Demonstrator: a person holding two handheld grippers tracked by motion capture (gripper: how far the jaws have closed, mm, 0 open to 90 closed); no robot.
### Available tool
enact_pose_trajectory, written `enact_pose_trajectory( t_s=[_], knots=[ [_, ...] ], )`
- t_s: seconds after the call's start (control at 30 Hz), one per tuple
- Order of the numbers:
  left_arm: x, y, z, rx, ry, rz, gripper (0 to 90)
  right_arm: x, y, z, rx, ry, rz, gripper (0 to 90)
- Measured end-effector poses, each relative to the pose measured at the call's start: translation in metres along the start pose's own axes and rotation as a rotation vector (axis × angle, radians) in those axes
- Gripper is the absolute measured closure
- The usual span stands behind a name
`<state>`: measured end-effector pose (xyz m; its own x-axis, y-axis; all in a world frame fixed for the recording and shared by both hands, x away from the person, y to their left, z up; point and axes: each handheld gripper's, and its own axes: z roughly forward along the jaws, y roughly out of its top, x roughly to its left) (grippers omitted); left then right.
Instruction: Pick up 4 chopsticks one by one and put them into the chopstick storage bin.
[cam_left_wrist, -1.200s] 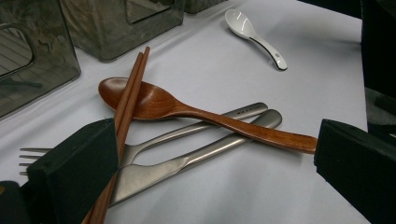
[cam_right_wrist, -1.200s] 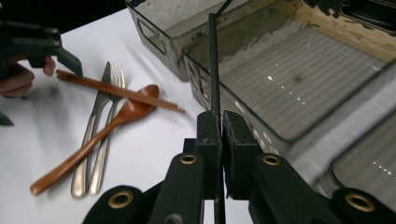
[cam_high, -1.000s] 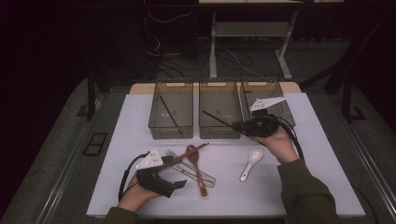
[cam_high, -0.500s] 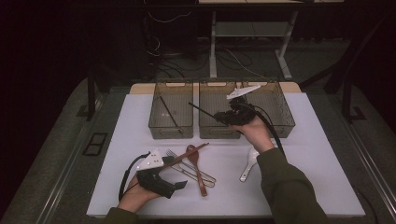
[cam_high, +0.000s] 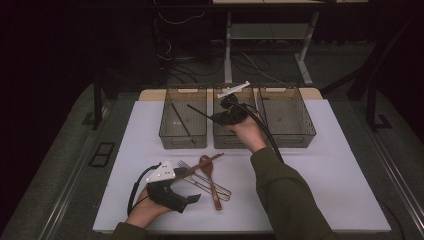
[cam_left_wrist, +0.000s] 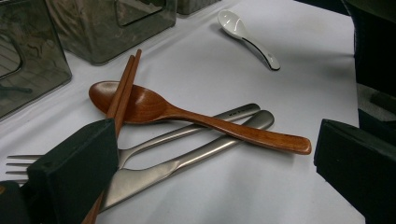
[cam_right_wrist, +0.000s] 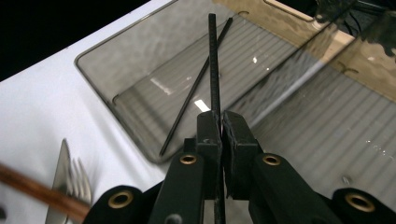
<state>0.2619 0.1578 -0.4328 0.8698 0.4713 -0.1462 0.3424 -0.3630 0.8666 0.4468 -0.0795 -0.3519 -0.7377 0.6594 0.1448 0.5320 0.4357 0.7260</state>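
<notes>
My right gripper (cam_right_wrist: 220, 122) has its jaws clamped together on a black chopstick (cam_right_wrist: 213, 60), which runs straight up toward twelve o'clock in the right gripper view, out over the left bin (cam_right_wrist: 140, 65). A second black chopstick (cam_right_wrist: 196, 86) lies on that bin's ribbed floor, slanting from seven to one o'clock. In the high view the right gripper (cam_high: 216, 118) hangs above the middle bin (cam_high: 235, 142), the held chopstick pointing to about ten o'clock across the gap to the left bin (cam_high: 182, 137); the right bin (cam_high: 287, 125) sits at three o'clock of my hand. My left gripper (cam_high: 192, 197) rests low on the white table (cam_high: 340, 180), jaws apart, with a pair of brown chopsticks (cam_left_wrist: 123, 88) passing by one pad. Between the jaws lie a wooden spoon (cam_left_wrist: 187, 116), a steel fork (cam_left_wrist: 177, 135) and a steel knife (cam_left_wrist: 196, 156), and a white spoon (cam_left_wrist: 247, 37) lies at one o'clock.
</notes>
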Motion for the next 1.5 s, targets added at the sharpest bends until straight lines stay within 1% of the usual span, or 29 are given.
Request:
enact_pose_trajectory(
  t_s=[0.03,0.1,0.23,0.3,0.43,0.5,0.57,0.6,0.73,0.77,0.8,0.83,0.87,1.0,1.13,1.2,1.27,1.33,1.37,1.4,1.43,1.47,1.5],
  knots=[
    [0.000,0.000,0.000,-0.004,-0.001,-0.003,0.0,0.002,0.003,0.004,0.004,0.001,-0.003,85.3],
    [0.000,0.000,0.000,-0.002,-0.001,0.003,0.0,0.005,0.010,0.012,0.016,-0.015,-0.001,85.3],
    [-0.001,0.001,0.000,-0.005,-0.004,-0.002,0.0,0.009,0.022,0.028,0.036,-0.036,0.010,85.3],
    [0.000,0.001,-0.001,-0.007,-0.007,0.004,0.0,0.011,0.027,0.037,0.045,-0.048,0.019,85.3],
    [0.000,0.001,-0.001,-0.010,-0.010,0.006,0.0,0.014,0.036,0.054,0.066,-0.065,0.025,85.3],
    [0.000,0.001,-0.001,-0.012,-0.012,-0.001,0.0,0.015,0.040,0.061,0.069,-0.074,0.030,85.3],
    [0.000,0.001,0.000,-0.012,-0.013,-0.002,0.0,0.017,0.044,0.068,0.078,-0.067,0.032,85.2],
    [0.000,0.002,0.000,-0.012,-0.014,-0.003,0.0,0.018,0.045,0.071,0.081,-0.072,0.037,85.2],
    [-0.001,0.002,0.000,-0.016,-0.018,0.001,0.0,0.023,0.050,0.081,0.075,-0.062,0.039,84.4],
    [-0.001,0.002,0.000,-0.017,-0.018,0.001,0.0,0.024,0.050,0.083,0.078,-0.065,0.037,83.4],
    [-0.001,0.002,-0.001,-0.018,-0.019,0.002,0.0,0.025,0.051,0.085,0.075,-0.071,0.031,77.5],
    [-0.001,0.002,-0.001,-0.018,-0.018,0.002,0.0,0.025,0.051,0.085,0.064,-0.076,0.032,72.3],
    [-0.001,0.002,-0.001,-0.018,-0.019,0.003,0.0,0.025,0.052,0.086,0.055,-0.080,0.044,68.5],
    [-0.001,0.002,-0.001,-0.016,-0.019,0.002,0.0,0.023,0.052,0.081,0.035,-0.078,0.053,59.4],
    [-0.001,0.002,-0.001,-0.015,-0.018,0.003,0.0,0.021,0.053,0.074,0.014,-0.057,0.059,50.3],
    [0.000,0.002,-0.001,-0.013,-0.018,0.003,0.0,0.020,0.054,0.070,0.009,-0.023,0.071,45.7],
    [0.000,0.002,-0.001,-0.013,-0.017,0.005,0.0,0.020,0.053,0.066,0.003,0.001,0.061,44.0],
    [0.000,0.002,-0.001,-0.011,-0.017,0.009,0.0,0.020,0.052,0.061,-0.012,0.010,0.046,41.0],
    [0.000,0.001,-0.001,-0.011,-0.015,0.005,0.0,0.020,0.051,0.059,-0.011,0.027,0.043,39.2],
    [0.000,0.001,-0.001,-0.009,-0.014,0.005,0.0,0.020,0.051,0.058,-0.006,0.034,0.036,37.4],
    [0.000,0.001,-0.001,-0.009,-0.013,0.005,0.0,0.021,0.049,0.056,-0.006,0.025,0.026,34.8],
    [0.000,0.001,-0.001,-0.011,-0.013,0.004,0.0,0.021,0.048,0.053,-0.012,0.009,0.021,34.1],
    [0.000,0.001,-0.002,-0.011,-0.012,0.004,0.0,0.022,0.045,0.050,-0.022,0.005,0.016,33.4]
  ],
)
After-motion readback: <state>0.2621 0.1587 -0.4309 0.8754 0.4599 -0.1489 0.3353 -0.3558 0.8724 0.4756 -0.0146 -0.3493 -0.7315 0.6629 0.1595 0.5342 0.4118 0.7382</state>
